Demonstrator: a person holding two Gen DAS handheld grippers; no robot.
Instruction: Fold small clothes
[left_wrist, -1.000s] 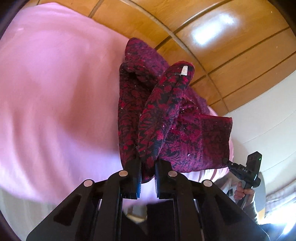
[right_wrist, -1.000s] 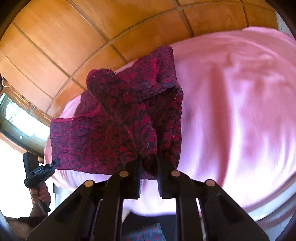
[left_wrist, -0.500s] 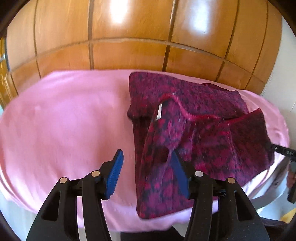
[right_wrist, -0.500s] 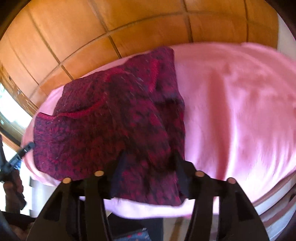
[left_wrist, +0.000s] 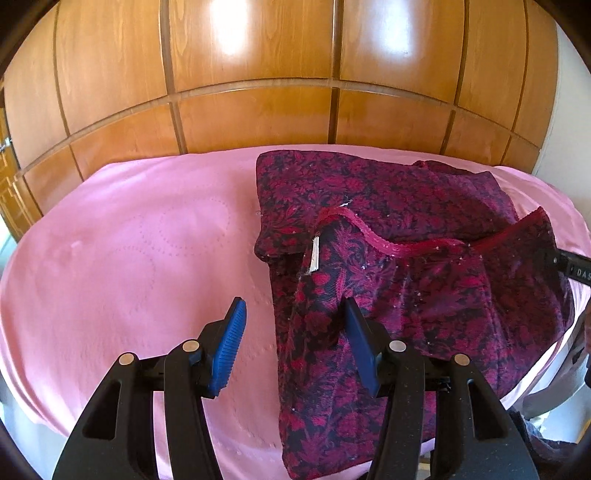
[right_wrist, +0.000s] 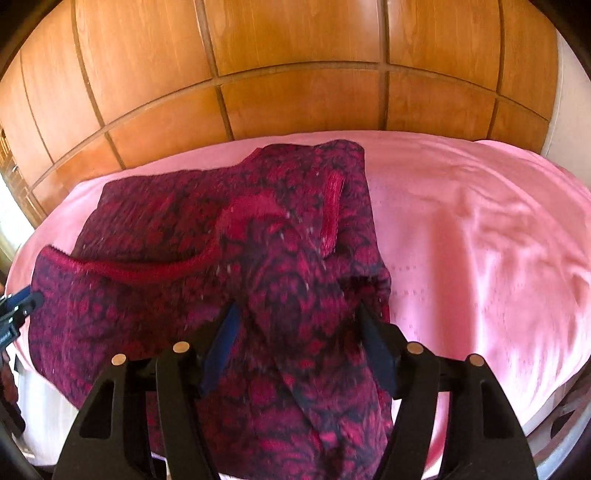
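L tongs (left_wrist: 293, 347) gape, empty; R tongs (right_wrist: 295, 350) opening, garment (left_wrist: 399, 280) loose btwn. Back off straight, don't snag the fold.

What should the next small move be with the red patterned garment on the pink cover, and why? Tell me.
Probably draw both grippers back clear of the garment. The left gripper stands open, the right gripper is opening, and the cloth lies slack between their pads on the pink cover, pressed by neither. The top flap sits rumpled, so smoothing or regripping likely follows.
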